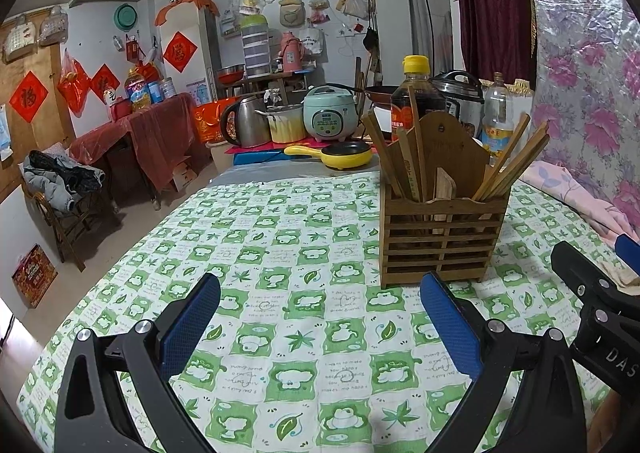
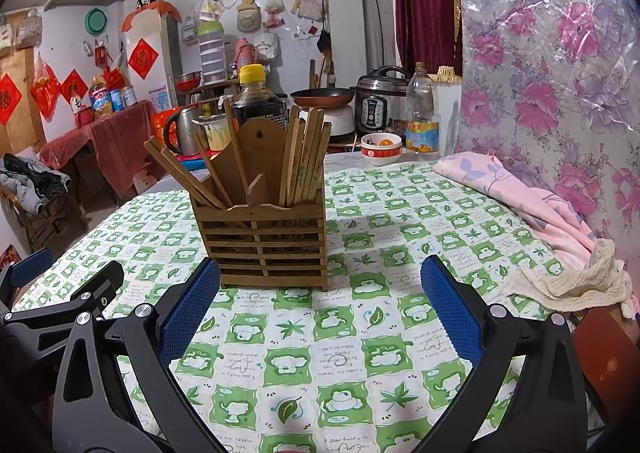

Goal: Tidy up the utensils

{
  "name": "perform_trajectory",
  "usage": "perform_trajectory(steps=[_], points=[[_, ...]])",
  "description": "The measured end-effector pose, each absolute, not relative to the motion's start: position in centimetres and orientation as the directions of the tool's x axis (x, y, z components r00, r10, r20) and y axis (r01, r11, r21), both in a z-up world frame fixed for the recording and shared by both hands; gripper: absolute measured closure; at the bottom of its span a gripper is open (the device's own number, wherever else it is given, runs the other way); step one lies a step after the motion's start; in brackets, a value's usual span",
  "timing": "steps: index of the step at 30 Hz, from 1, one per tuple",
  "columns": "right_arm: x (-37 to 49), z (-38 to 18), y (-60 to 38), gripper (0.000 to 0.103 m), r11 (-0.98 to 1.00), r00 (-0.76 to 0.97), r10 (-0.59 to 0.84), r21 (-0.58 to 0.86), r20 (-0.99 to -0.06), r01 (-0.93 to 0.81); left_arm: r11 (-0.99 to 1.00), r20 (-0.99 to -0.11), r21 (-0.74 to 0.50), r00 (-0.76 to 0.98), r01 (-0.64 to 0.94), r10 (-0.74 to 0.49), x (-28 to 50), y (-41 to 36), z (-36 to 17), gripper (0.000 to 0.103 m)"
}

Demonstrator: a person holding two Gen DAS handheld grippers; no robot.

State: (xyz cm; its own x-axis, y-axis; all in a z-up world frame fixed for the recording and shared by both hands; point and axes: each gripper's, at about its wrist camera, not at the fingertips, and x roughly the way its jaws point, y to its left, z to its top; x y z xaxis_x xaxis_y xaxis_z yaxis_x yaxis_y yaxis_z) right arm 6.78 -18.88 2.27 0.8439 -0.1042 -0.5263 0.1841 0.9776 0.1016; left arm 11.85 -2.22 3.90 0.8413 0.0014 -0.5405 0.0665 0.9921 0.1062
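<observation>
The holder (image 2: 262,241) stands upright on the cloth (image 2: 360,357), just ahead of both grippers. Chopsticks (image 2: 304,161) fan out of it, some leaning left of the holder's centre board, some right. The left gripper (image 1: 320,329) and right gripper (image 2: 320,313) both have jaws apart, holding nothing. I'd judge the step is reaching in: come from above, pinch one leaning stick near its top, and lift straight so the holder doesn't tip

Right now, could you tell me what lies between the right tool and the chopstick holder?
Nothing: in the right wrist view only bare green-checked tablecloth lies between the open right tool and the holder.
</observation>
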Motion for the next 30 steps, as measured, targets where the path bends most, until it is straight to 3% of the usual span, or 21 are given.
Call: perform_trajectory(steps=[30], points=[[6.71, 2.28, -19.02, 0.006, 0.977, 0.843, -0.105, 0.102, -0.527, 0.185, 0.993, -0.544, 0.102, 0.839, 0.057, 0.008, 12.0, -2.32, 3.92, 0.005]])
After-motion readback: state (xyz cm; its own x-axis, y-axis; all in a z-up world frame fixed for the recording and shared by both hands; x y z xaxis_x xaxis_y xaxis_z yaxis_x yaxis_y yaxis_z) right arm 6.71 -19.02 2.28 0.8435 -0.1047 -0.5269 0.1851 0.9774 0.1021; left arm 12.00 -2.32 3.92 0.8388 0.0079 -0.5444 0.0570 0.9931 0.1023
